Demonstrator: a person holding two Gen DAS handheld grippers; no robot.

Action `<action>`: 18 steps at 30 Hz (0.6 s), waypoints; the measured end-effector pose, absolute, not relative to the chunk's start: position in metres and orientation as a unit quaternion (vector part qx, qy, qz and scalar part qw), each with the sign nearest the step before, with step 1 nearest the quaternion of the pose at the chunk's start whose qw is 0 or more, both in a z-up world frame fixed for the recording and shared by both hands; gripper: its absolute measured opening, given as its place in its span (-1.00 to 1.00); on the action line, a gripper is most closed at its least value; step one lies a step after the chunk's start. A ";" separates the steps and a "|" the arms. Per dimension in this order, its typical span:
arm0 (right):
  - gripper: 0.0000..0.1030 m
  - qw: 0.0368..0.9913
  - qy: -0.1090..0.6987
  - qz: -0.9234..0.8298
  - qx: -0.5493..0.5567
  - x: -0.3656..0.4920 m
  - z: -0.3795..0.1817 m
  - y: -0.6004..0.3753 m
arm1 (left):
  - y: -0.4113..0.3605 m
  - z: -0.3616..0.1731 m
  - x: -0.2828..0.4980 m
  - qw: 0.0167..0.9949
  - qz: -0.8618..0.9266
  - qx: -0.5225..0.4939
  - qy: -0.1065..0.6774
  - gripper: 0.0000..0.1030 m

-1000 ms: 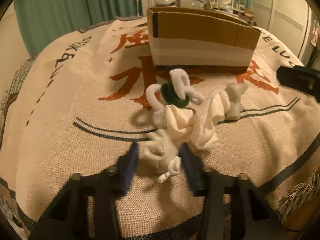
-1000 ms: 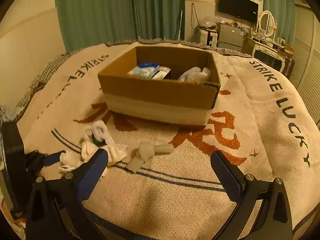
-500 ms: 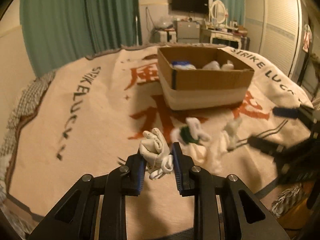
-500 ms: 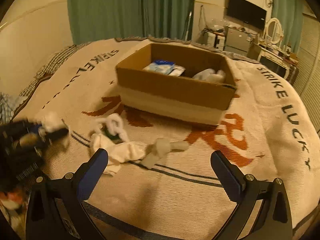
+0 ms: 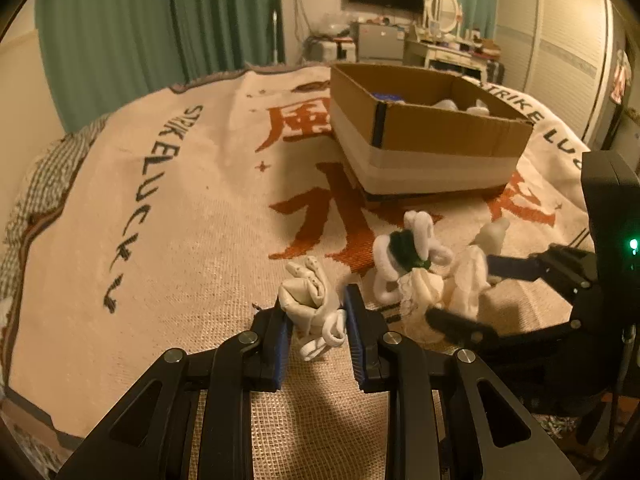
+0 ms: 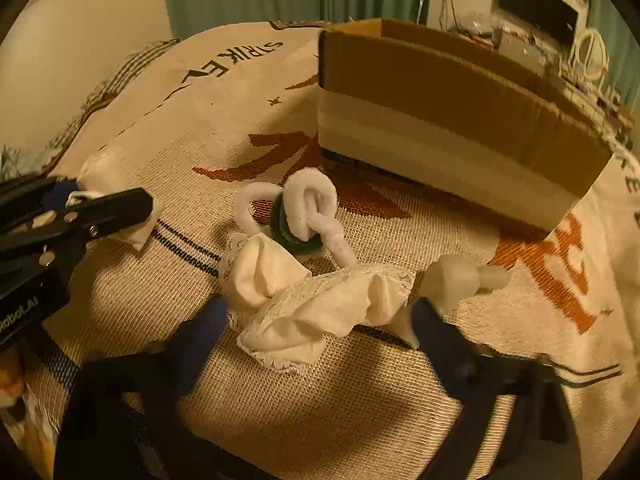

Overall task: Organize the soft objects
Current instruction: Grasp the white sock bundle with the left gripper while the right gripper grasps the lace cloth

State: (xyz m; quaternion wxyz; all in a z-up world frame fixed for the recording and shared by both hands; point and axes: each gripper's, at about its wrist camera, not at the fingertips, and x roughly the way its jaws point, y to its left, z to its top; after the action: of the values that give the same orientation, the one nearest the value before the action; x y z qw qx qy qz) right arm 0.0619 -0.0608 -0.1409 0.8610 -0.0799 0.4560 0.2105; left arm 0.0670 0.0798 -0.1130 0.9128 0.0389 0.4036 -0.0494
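Note:
My left gripper (image 5: 314, 316) is shut on a rolled white sock (image 5: 308, 300) and holds it above the blanket; it shows at the left of the right wrist view (image 6: 116, 200). My right gripper (image 6: 320, 320) is open, its fingers either side of a white lace-edged cloth (image 6: 316, 304) lying on the blanket. A fuzzy white loop with a green ring (image 6: 298, 216) lies just behind the cloth. A small white roll (image 6: 460, 278) lies to its right. The cardboard box (image 5: 432, 132) stands behind, holding soft items.
A woven blanket (image 5: 180, 208) with red characters and "STRIKE LUCKY" lettering covers the bed. Green curtains (image 5: 160, 28), a TV and a dresser stand at the far wall. The bed edge lies close below both grippers.
My right gripper has dropped low and forward onto the lace cloth. My left gripper keeps the rolled sock and has shifted slightly toward the pile.

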 end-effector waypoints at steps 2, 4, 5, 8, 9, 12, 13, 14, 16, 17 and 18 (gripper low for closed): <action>0.15 0.861 0.455 0.216 -0.074 0.061 -0.139 -0.064 | 0.078 -0.113 0.066 0.913 -0.050 0.040 0.403 -0.53; -0.36 0.861 0.450 0.225 -0.071 0.057 -0.133 -0.068 | 0.075 -0.112 0.064 0.912 -0.052 0.037 0.406 -0.53; -0.51 0.862 0.448 0.227 -0.071 0.055 -0.130 -0.070 | 0.072 -0.112 0.062 0.911 -0.054 0.038 0.406 -0.53; -0.80 0.865 0.439 0.235 -0.070 0.047 -0.120 -0.077 | 0.063 -0.107 0.054 0.912 -0.058 0.040 0.404 -0.53; -0.82 0.866 0.434 0.238 -0.068 0.044 -0.115 -0.080 | 0.060 -0.105 0.051 0.913 -0.060 0.040 0.403 -0.53; -0.85 0.874 0.414 0.246 -0.061 0.033 -0.098 -0.090 | 0.049 -0.096 0.044 0.916 -0.063 0.043 0.395 -0.53; -0.85 0.877 0.408 0.248 -0.059 0.029 -0.092 -0.094 | 0.045 -0.092 0.042 0.917 -0.064 0.044 0.392 -0.53; -0.85 0.879 0.402 0.249 -0.057 0.026 -0.087 -0.097 | 0.039 -0.086 0.040 0.918 -0.068 0.044 0.388 -0.53; -0.86 0.886 0.387 0.250 -0.051 0.020 -0.073 -0.108 | 0.029 -0.075 0.037 0.921 -0.075 0.048 0.378 -0.53; -0.86 0.890 0.379 0.250 -0.047 0.017 -0.066 -0.114 | 0.024 -0.068 0.036 0.924 -0.077 0.052 0.371 -0.53; -0.86 0.895 0.369 0.248 -0.042 0.015 -0.057 -0.121 | 0.020 -0.062 0.036 0.926 -0.079 0.055 0.365 -0.53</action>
State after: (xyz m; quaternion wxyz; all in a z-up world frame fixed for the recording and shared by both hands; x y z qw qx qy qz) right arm 0.0148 -0.1206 -0.0572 0.8948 -0.0423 0.3687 0.2482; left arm 0.0363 0.0198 -0.0619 0.9260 0.0551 0.3650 -0.0790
